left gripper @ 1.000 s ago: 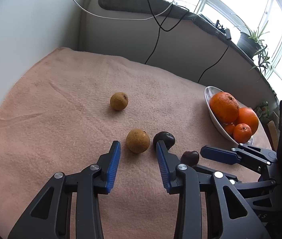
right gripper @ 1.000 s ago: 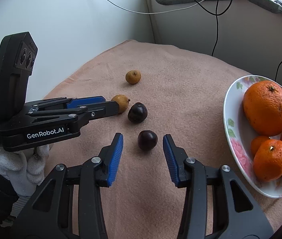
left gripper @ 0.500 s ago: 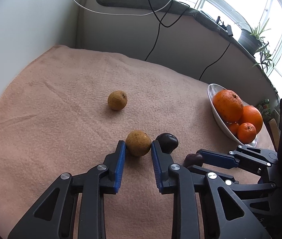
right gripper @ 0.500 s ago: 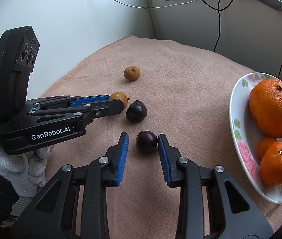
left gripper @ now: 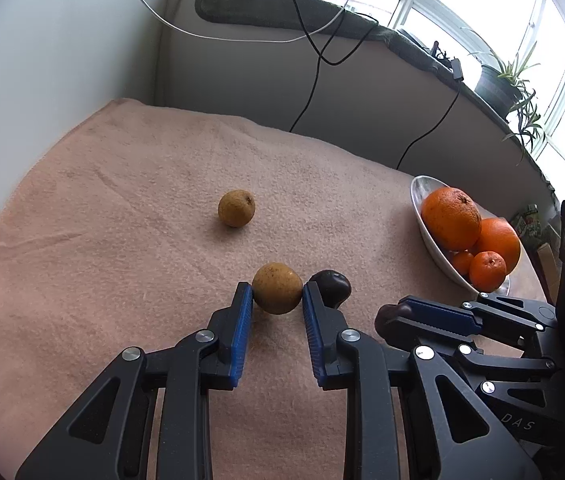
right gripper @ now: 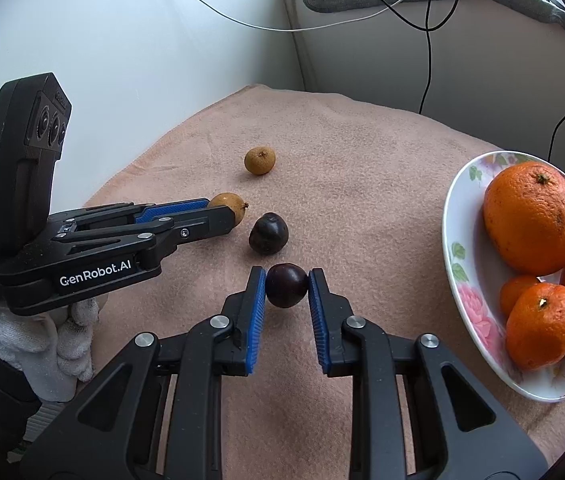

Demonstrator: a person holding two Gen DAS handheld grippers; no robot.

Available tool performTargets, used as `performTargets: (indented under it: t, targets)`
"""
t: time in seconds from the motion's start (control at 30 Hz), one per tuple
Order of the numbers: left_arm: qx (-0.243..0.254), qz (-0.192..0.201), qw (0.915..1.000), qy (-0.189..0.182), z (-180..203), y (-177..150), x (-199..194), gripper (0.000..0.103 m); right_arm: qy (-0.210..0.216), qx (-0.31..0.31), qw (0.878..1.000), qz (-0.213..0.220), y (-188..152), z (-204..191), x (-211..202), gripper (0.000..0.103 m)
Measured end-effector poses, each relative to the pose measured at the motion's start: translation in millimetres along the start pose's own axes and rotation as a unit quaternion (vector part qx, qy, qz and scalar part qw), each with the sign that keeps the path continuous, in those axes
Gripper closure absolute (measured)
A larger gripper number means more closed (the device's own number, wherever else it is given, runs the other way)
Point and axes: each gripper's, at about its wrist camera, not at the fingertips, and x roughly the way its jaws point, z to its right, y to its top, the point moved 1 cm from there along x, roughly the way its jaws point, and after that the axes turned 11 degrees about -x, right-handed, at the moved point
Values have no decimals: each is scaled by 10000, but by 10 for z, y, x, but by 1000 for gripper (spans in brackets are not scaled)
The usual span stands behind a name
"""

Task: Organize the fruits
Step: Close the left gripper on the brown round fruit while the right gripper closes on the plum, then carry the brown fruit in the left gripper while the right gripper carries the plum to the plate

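Place: a room in a home, by a window.
Table: a soft pink blanket (left gripper: 130, 208) lies over it.
Right side: a flowered plate (right gripper: 467, 280) holds oranges (right gripper: 532, 218).
Far side: big windows (left gripper: 478, 4) let in daylight, with a wide sill below them.
On the sill: a potted plant (left gripper: 502, 80) and a grey cloth (left gripper: 266, 4).
Wall: black and white cables (left gripper: 310, 52) hang down.
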Motion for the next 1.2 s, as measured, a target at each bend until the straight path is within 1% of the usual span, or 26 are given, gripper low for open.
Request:
performTargets:
  t: [0.17,0.37,0.73,1.2]
  targets:
    - [21,73,9999,-94,61,-17,-101,79,0,95,9999,145,-15,41,-148,80]
    - [86,136,9995,-265,193,-17,-195,79,-97,202,9993,311,-66,111,-348,80]
    - [208,191,9980,-563,482,-14,-245,79,-388,436,9964,607,-201,358,-753,80]
    - [439,75,9943,-971,966,-16,-86,79,-752,753,9905,866,-343,721,-1091,80]
